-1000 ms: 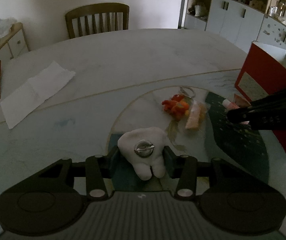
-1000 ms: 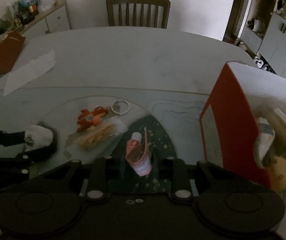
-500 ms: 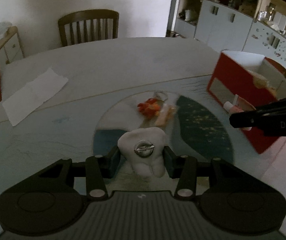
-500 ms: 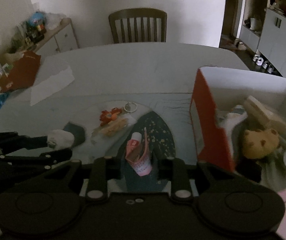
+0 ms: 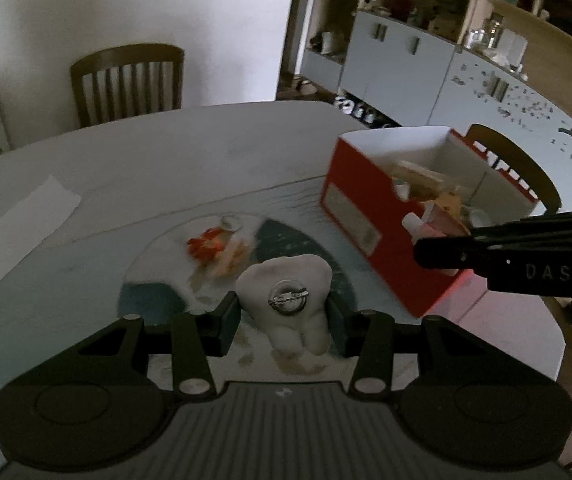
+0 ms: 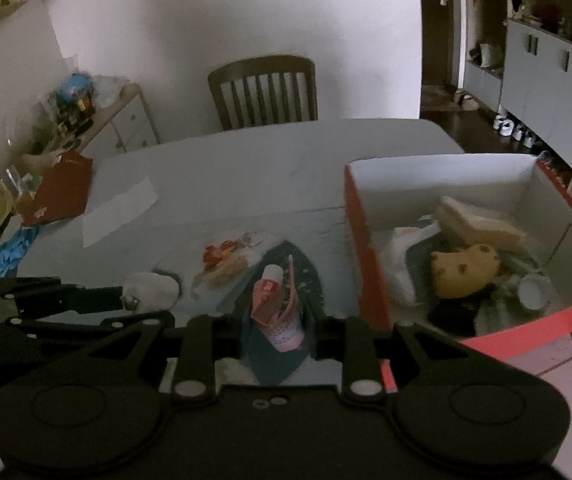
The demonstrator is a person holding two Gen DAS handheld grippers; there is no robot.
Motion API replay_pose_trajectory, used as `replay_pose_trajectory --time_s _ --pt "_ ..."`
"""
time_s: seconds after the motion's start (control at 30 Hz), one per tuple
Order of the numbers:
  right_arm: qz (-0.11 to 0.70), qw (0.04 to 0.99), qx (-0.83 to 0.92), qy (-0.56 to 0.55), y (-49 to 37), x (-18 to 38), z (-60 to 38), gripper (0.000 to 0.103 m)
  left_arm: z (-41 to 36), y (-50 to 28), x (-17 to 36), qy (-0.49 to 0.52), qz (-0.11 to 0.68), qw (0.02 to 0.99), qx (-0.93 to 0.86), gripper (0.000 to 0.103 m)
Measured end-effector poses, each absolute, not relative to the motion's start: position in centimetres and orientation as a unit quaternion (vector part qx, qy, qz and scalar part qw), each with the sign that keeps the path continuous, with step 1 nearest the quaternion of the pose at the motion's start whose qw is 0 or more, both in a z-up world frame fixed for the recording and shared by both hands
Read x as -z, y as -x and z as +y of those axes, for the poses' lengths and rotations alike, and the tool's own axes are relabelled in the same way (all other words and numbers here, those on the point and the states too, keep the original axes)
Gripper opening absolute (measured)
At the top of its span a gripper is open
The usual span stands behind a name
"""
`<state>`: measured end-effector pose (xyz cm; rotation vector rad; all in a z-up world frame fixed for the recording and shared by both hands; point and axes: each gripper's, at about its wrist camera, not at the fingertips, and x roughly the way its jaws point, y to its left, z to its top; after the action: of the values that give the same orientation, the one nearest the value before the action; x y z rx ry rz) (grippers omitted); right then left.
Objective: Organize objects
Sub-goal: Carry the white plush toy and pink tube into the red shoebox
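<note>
Carrying both items above the table: left gripper [image 5: 284, 312] clamps the white tooth plush [image 5: 286, 292], right gripper [image 6: 276, 320] pinches a pink tube [image 6: 276, 308]; red box [image 6: 369, 272] sits to the right, right gripper nearer, tube pointing fwd

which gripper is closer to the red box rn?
Right. The right gripper, holding a pink tube, is beside the red box. The left gripper, gripping a white tooth plush, is farther out over the table.
</note>
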<state>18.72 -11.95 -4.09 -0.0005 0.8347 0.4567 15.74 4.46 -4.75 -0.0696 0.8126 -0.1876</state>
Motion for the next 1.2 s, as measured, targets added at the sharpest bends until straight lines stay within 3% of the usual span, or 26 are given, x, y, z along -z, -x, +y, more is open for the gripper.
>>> replay_pose_trajectory --time_s 1.2 --pt "0.379 0.917 -0.122 -0.036 -26.5 5.2 -32.2 0.026 -15.4 -24.2 3.5 -0.048 0.396 0.906 0.141 0.045"
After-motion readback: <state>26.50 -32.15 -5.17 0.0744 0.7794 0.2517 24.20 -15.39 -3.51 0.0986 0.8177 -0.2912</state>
